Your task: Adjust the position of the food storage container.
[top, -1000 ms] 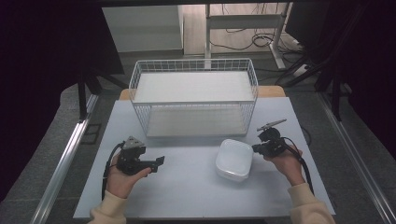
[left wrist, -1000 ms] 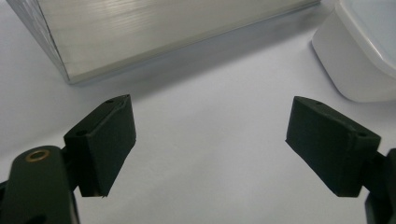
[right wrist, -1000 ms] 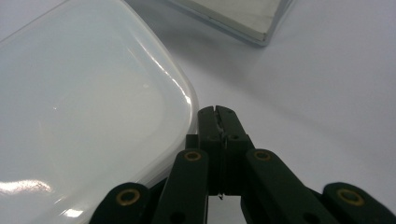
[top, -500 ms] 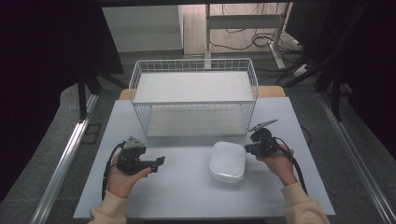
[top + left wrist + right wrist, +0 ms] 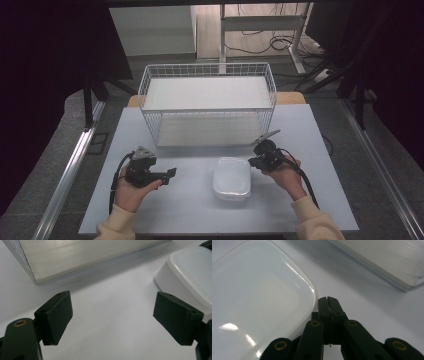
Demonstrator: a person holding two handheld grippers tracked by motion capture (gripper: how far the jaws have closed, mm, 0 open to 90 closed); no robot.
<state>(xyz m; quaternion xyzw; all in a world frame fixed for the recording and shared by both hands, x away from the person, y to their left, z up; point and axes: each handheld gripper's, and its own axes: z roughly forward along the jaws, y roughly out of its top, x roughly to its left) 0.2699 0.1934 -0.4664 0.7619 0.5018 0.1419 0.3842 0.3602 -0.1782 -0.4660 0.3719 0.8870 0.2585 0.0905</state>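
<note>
Work looked barely begun: the white lidded container [image 5: 232,178] sat flat on the table [image 5: 310,145], in front of the wire basket [image 5: 207,102] and between the two grippers, not yet lifted or held. It was a rounded-corner plastic box with a glossy, translucent lid. The right gripper [image 5: 329,301] had its jaws clenched on nothing, tips just beside the container's edge. The left gripper [image 5: 112,320] stood apart with jaws spread wide.
</note>
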